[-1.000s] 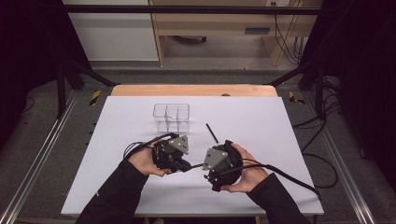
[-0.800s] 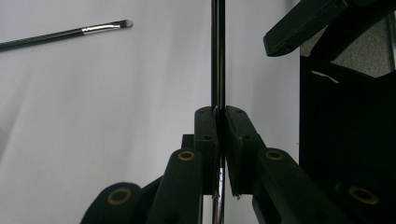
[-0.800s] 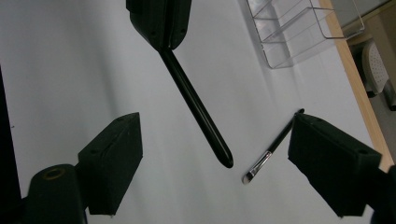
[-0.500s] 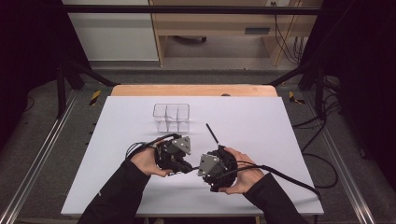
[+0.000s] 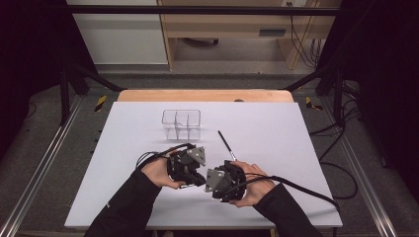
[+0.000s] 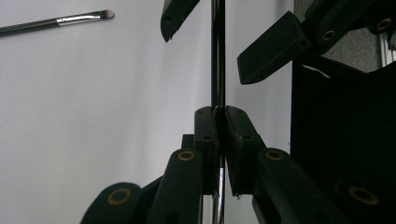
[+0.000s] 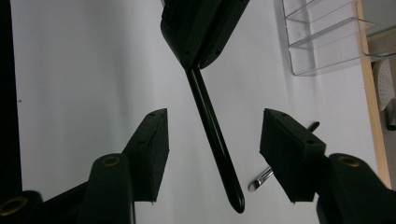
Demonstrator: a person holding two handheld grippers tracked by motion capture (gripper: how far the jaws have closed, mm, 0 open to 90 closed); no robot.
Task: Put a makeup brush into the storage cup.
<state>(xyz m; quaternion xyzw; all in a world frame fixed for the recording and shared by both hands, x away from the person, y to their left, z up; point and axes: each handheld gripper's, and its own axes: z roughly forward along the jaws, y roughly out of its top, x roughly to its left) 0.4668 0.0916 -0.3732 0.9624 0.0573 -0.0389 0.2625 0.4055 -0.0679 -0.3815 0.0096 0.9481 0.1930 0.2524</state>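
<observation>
My left gripper is shut on a thin black brush handle, which sticks out past its pads. In the right gripper view that handle runs slanting between the two jaws of my right gripper, with clear gaps on both sides. The right jaws have just been closing around it, and the pads do not press on it. From above, the left gripper and the right gripper meet tip to tip near the table's front. A second brush lies on the white sheet behind them.
A clear plastic organizer with compartments stands behind the grippers on the white sheet. A wooden strip edges the table's far side. Metal rails run along both sides.
The right gripper's jaws have narrowed around the held handle. Both hands stay in about the same place.
</observation>
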